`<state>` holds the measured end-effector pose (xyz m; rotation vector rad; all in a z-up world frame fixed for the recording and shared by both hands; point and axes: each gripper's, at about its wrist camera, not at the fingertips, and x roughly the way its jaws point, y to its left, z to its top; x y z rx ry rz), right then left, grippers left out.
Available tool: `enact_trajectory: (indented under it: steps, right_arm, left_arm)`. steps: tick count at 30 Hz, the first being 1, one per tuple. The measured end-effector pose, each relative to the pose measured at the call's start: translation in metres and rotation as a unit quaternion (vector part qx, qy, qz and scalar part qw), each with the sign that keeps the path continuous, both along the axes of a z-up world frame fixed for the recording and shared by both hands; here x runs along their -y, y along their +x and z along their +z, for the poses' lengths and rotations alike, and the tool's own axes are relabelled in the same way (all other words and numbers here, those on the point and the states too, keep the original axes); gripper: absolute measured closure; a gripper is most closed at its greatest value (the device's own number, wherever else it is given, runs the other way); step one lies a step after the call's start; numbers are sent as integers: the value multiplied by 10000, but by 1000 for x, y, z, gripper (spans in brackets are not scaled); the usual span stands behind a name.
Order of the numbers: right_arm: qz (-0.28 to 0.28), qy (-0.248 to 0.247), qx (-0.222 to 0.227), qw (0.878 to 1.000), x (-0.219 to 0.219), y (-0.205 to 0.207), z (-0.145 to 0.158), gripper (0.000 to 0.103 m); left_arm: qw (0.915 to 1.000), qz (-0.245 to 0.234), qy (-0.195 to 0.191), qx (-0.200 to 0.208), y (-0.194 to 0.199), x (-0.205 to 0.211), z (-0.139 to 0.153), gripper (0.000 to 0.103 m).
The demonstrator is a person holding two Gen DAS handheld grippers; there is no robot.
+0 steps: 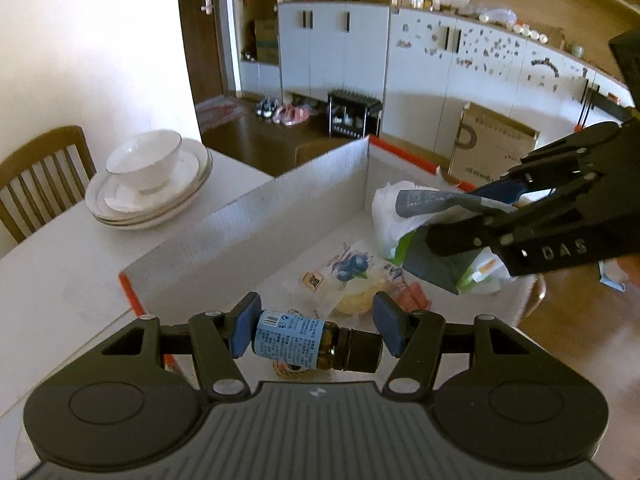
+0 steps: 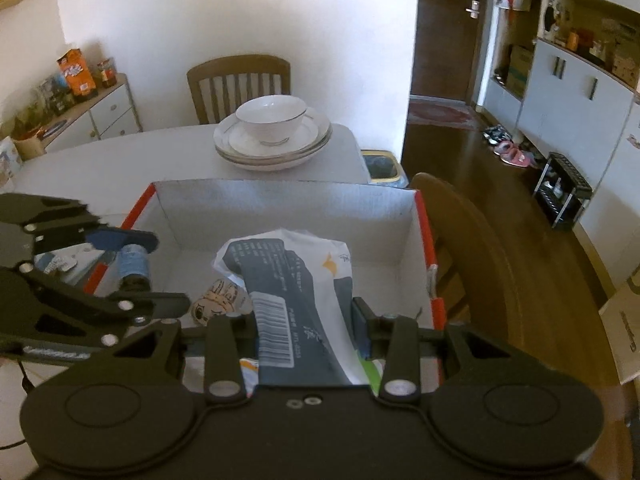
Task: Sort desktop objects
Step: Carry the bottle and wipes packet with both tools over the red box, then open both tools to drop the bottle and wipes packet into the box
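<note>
My left gripper (image 1: pixel 314 330) is shut on a small brown bottle (image 1: pixel 316 340) with a blue label, held sideways over the near edge of a white cardboard box (image 1: pixel 288 204). The bottle and left gripper also show in the right wrist view (image 2: pixel 134 268) at the box's left rim. My right gripper (image 2: pixel 304 332) is shut on a grey and white tissue pack (image 2: pixel 296 288) above the box (image 2: pixel 288 208). From the left wrist view the right gripper (image 1: pixel 496 216) holds that pack (image 1: pixel 436 240) over the box's right side. Snack packets (image 1: pixel 352 280) lie on the box floor.
A white bowl on stacked plates (image 1: pixel 150 178) stands on the white table (image 1: pixel 48 280) beyond the box; it also shows in the right wrist view (image 2: pixel 272 136). Wooden chairs (image 2: pixel 240 80) stand at the table's far side and right side (image 2: pixel 472 248). A cabinet with snacks (image 2: pixel 80 112) is at left.
</note>
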<state>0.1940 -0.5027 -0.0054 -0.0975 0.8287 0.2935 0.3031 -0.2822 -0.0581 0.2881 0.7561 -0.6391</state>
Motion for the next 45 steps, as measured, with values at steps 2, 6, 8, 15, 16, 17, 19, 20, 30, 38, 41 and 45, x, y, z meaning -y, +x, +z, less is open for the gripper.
enact_trajectory:
  steps: [2, 6, 8, 15, 16, 17, 19, 20, 30, 38, 41, 45]
  right_arm:
    - [77, -38, -26, 10000, -1, 3, -7, 64]
    - [177, -144, -137, 9996, 0, 8, -21, 64]
    - [195, -156, -219, 9994, 0, 10, -27, 64]
    - [274, -171, -338, 9989, 4, 8, -41, 63]
    - [262, -170, -385, 9988, 4, 9, -43, 63]
    - [262, -168, -432, 9986, 5, 10, -46, 63]
    - [272, -163, -524, 9981, 7, 11, -50, 61]
    - [280, -164, -540, 9980, 8, 11, -51, 60]
    - [451, -134, -703, 9964, 8, 8, -49, 52]
    - [571, -158, -596, 9965, 8, 0, -36, 32]
    - [569, -213, -505, 9969, 9, -5, -31, 26]
    - [471, -78, -496, 9976, 15, -8, -23, 26]
  left_arm:
    - [9999, -15, 132, -16, 7, 5, -6, 43]
    - [9994, -9, 319, -148, 22, 12, -18, 42]
    - [9991, 12, 350, -251, 26, 13, -22, 42]
    - [9968, -33, 460, -646, 37, 16, -34, 42]
    - [9965, -48, 476, -682, 38, 17, -35, 42]
    - [9958, -63, 539, -744, 39, 18, -36, 42]
    - [9943, -87, 631, -860, 41, 20, -39, 42]
    - [9934, -112, 645, -939, 42, 20, -40, 42]
    - [9892, -269, 855, -1161, 40, 24, -45, 42]
    - [9922, -266, 690, -1000, 32, 20, -37, 35]
    - [9935, -267, 615, -917, 26, 16, -32, 35]
    - [9952, -262, 517, -788, 17, 10, -23, 35]
